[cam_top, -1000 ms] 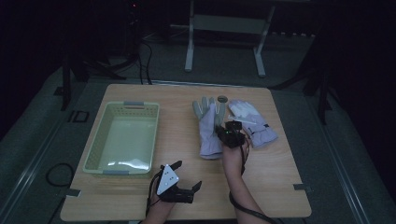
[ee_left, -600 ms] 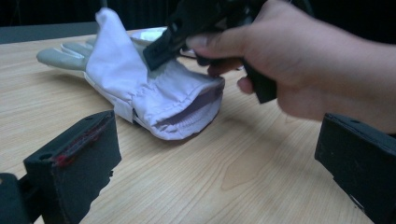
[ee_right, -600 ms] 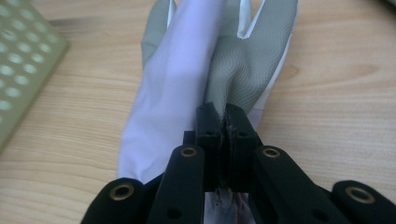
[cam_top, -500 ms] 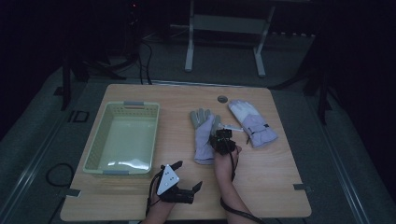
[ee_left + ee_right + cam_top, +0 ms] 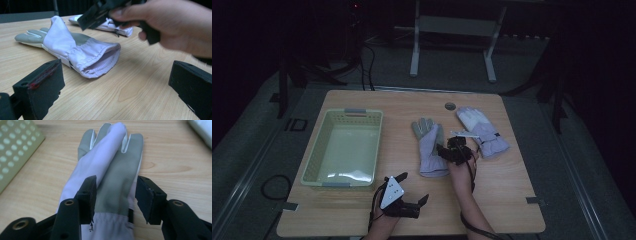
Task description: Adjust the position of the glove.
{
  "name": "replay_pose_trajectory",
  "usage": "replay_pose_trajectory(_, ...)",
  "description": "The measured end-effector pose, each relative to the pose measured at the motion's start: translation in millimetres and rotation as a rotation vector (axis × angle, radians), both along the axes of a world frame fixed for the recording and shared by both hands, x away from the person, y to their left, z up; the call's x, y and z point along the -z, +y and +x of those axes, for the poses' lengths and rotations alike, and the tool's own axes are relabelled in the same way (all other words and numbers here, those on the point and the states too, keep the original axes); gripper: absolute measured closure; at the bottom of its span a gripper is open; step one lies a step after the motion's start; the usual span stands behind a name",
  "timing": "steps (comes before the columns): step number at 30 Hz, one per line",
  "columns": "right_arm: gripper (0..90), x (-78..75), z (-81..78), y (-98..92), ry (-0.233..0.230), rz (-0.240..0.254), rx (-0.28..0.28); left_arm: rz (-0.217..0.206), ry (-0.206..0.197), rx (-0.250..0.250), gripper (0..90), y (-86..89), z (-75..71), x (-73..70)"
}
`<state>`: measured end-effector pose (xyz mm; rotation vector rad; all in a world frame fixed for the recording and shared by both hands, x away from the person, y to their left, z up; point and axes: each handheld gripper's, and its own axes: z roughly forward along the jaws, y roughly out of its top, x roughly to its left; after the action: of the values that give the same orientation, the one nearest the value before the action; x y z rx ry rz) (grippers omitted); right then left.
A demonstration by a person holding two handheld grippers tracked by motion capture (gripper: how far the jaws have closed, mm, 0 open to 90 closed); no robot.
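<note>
Left hand-held gripper (image 5: 408, 199): held low at the near edge of the worktop (image 5: 512, 190), in front of the basket; the jaws are spread wide with nothing between them, as seen in the left gripper view.
Right hand-held gripper (image 5: 447, 150): held over the near glove, at its cuff end; in the right gripper view (image 5: 115, 197) the jaws are spread, one on each side of the glove's palm. Contact between jaws and fabric cannot be told.
Right hand (image 5: 162, 25): seen in the left gripper view above and behind the near glove, wrapped around its gripper body.
Near glove (image 5: 430, 145): laid flat on the worktop, fingers pointed away from the person, open cuff toward the person; pale lilac fabric with grey panels.
Basket (image 5: 312, 165): pale green, perforated walls, placed left of the near glove and apart from it.
Far glove (image 5: 482, 129): laid flat to the right of and beyond the near glove, angled, not touching it.
Round disc (image 5: 450, 106): small, dark, set near the far edge of the worktop.
</note>
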<state>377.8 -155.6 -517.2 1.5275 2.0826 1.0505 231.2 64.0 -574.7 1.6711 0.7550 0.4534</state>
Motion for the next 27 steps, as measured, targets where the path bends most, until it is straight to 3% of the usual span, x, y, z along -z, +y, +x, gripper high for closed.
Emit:
replay_pose_trajectory(9, 47.1, -30.1, 0.2, -37.0, -0.083, -0.063, -0.125, -0.003, 0.003, -0.003, 0.2, -0.1, 0.3, 0.1)
replay_pose_trajectory(19, 45.6, -44.7, 13.0, -92.8, -0.121, -0.067, -0.151, 0.002, 0.003, -0.002, 0.2, -0.4, 0.3, 0.0)
replay_pose_trajectory(23, 46.9, -51.4, 22.8, -114.9, -0.144, -0.084, -0.129, 0.001, 0.004, -0.002, 0.2, -0.3, 0.4, 0.0)
replay_pose_trajectory(26, 46.8, -54.2, 28.8, -125.1, -0.138, -0.091, -0.12, 0.001, 0.003, 0.0, 0.2, -0.4, 0.5, 0.0)
replay_pose_trajectory(27, 45.8, -56.1, 36.2, -137.1, -0.126, -0.093, -0.1, 0.001, 0.002, -0.001, 0.2, -0.4, 0.4, 0.0)
